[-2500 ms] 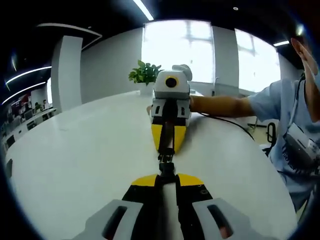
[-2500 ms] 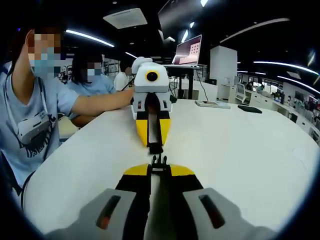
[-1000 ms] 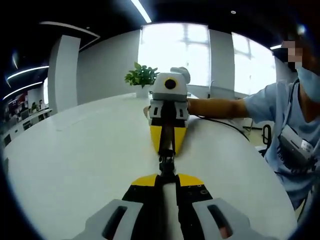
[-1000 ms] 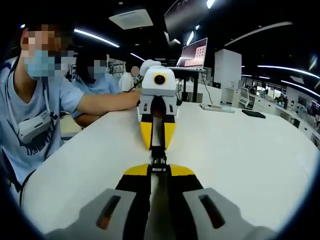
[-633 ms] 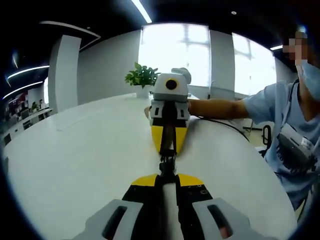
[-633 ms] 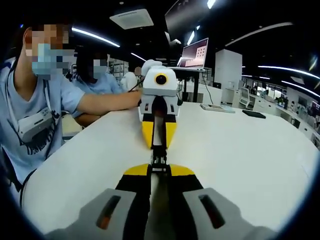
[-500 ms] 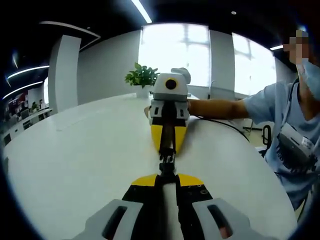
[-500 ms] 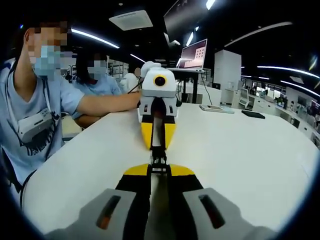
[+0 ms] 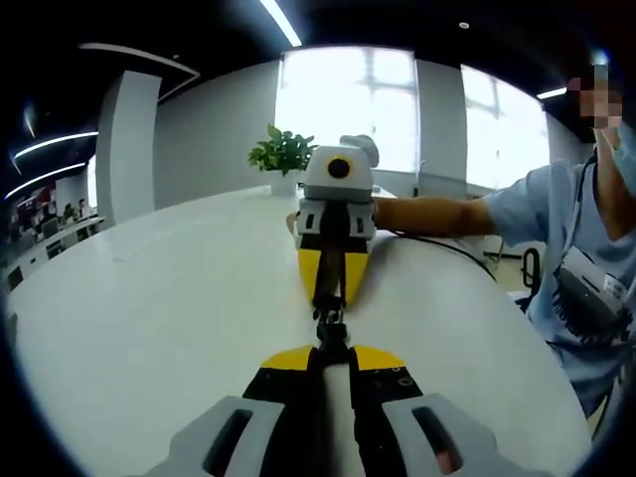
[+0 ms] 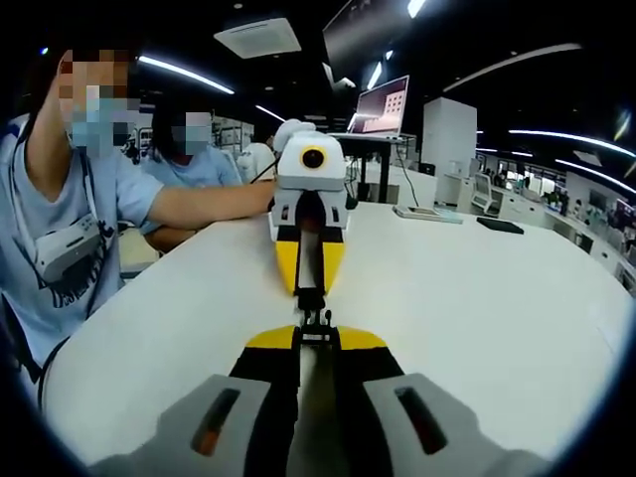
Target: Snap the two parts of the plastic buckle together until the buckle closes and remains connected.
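My left tongs (image 9: 331,350) and right tongs (image 10: 315,340) each clamp a buckle half (image 9: 329,320), tips facing; next, push straight together.

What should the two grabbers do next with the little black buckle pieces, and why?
Probably push them straight toward each other a little more. The left gripper and right gripper each pinch a black buckle half, tip to tip above the white table. In the right gripper view a small gap seems to remain between the halves.
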